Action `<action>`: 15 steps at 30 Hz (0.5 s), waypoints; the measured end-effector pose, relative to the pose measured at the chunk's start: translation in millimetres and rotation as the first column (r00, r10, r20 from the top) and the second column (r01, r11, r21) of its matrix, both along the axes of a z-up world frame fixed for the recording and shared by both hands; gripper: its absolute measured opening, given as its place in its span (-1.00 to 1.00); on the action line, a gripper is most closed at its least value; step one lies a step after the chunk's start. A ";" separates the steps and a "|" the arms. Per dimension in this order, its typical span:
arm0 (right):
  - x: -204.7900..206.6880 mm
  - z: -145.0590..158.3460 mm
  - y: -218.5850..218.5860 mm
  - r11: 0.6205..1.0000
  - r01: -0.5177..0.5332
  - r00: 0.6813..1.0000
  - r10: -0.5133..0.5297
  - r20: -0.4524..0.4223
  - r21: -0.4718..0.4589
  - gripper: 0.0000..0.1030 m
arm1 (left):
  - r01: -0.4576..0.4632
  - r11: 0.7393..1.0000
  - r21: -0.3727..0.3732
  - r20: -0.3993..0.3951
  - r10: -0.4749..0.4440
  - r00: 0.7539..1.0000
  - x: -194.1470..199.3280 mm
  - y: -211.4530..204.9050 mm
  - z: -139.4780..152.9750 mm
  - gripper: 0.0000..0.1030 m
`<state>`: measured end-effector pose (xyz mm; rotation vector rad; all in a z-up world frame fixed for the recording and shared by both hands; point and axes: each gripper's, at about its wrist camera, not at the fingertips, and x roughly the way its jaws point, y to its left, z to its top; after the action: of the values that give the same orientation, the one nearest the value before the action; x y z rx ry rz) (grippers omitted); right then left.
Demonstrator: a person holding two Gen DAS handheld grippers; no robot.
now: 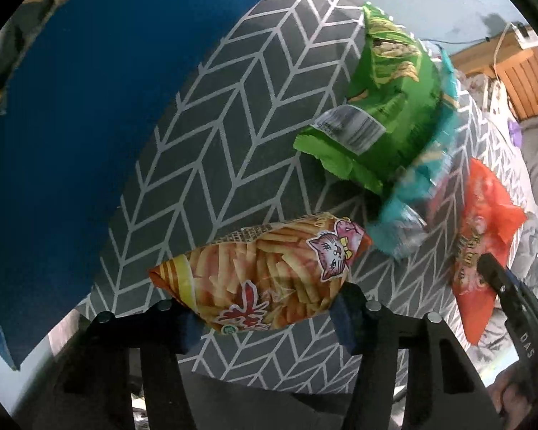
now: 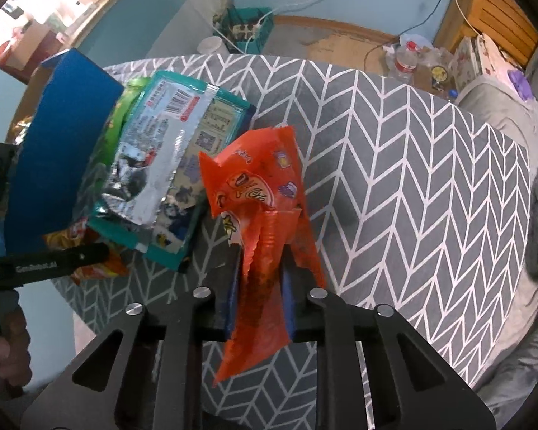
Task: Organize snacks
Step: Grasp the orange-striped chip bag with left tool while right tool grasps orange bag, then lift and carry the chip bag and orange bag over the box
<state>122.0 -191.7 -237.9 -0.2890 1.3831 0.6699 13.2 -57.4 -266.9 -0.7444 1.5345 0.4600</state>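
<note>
blue box [image 2: 61,132]: stands at the far left of the tabletop [image 2: 412,165], open side not shown; stiff walls, probably the place meant for the snacks.
fries bag [image 1: 269,272]: lies at the near left, between the pads of the left tongs [image 1: 265,319]; puffed with air, light, crackly film, contents brittle, so a soft squeeze across the middle or a pinch on the crimped end looks safer.
left tongs: half closed around the fries bag, pads at its two sides; firm pressing cannot be told.
green bag [image 1: 387,100]: leans farther back, right of the fries bag, partly under the teal one; light, crumpled, slippery film; best taken by the jagged sealed edge.
teal bag [image 2: 168,165]: flat, silver back up, resting on the green bag beside the blue box; thin and floppy, likely to sag if caught at one corner.
orange bag [image 2: 262,193]: right of the teal bag, pinched by its sealed near end and hanging loosely above the tabletop; soft, light, could slide out of a thin-edge pinch.
right tongs [image 2: 260,308]: narrow, clamped on the orange bag's crimped strip.
</note>
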 end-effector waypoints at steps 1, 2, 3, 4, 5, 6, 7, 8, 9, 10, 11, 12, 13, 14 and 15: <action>-2.0 3.6 -1.3 1.000 0.002 1.000 -0.002 -0.001 0.010 -0.74 | 0.007 1.000 -0.001 0.005 -0.007 1.000 -0.2 -1.2 4.4 0.15; -3.3 6.5 -2.3 1.000 0.002 1.000 -0.002 0.000 0.016 -0.74 | 0.012 1.000 -0.001 0.009 -0.012 1.000 -1.4 -0.4 6.4 0.15; -1.7 7.5 -2.7 1.000 0.002 1.000 -0.002 0.001 0.020 -0.75 | 0.020 1.000 -0.002 0.014 -0.020 1.000 -2.3 0.4 9.0 0.14; -3.4 9.7 -3.6 1.000 0.003 1.000 -0.003 0.000 0.028 -0.75 | 0.034 0.999 -0.002 0.020 -0.034 0.999 -3.6 2.1 14.9 0.14; -4.8 11.4 -4.2 1.000 0.006 1.000 -0.006 0.000 0.031 -0.75 | 0.047 0.999 -0.001 0.025 -0.047 0.999 -3.9 3.2 19.4 0.14; -4.1 11.9 -4.6 0.999 0.008 1.000 -0.008 0.000 0.032 -0.75 | 0.061 0.998 0.002 0.030 -0.061 0.998 -4.2 2.3 23.4 0.14; -5.9 13.5 -5.3 0.999 0.013 1.000 -0.013 0.001 0.033 -0.75 | 0.074 0.997 0.004 0.037 -0.074 0.997 -4.5 2.3 27.2 0.14; -6.5 13.8 -4.7 0.999 0.014 1.000 -0.014 0.000 0.036 -0.74 | 0.083 0.997 0.004 0.041 -0.083 0.996 -4.5 2.0 30.6 0.14; -6.7 14.5 -5.1 0.999 0.015 1.000 -0.015 -0.006 0.042 -0.74 | 0.094 0.996 0.003 0.048 -0.094 0.994 -4.8 2.1 34.4 0.14; -7.5 15.3 -5.5 0.999 0.017 1.000 -0.017 -0.009 0.048 -0.74 | 0.101 0.995 0.002 0.055 -0.101 0.993 -4.0 0.6 39.4 0.14; -8.3 16.5 -5.5 0.999 0.018 1.000 -0.018 -0.003 0.051 -0.75 | 0.108 0.994 0.002 0.059 -0.108 0.992 -4.5 1.5 43.2 0.14; -7.7 17.0 -5.6 0.999 0.017 1.000 -0.017 0.006 0.051 -0.75 | 0.113 0.994 0.004 0.061 -0.113 0.992 -6.1 0.2 43.2 0.14; -9.2 20.0 -5.3 0.998 0.013 1.000 -0.014 0.017 0.055 -0.75 | 0.122 0.993 0.009 0.066 -0.122 0.990 -6.1 0.4 46.9 0.14; -9.3 22.0 -5.2 0.998 0.010 1.000 -0.011 0.021 0.058 -0.75 | 0.129 0.992 0.016 0.070 -0.130 0.989 -5.8 1.3 51.0 0.14; -10.4 24.2 -5.3 0.998 0.009 1.000 -0.010 0.021 0.061 -0.76 | 0.133 0.991 0.021 0.073 -0.134 0.988 -6.4 2.3 54.9 0.14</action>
<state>111.6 -197.0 -213.7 -0.2401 1.3406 0.6979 6.8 -55.1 -212.1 -0.6347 1.4989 0.3405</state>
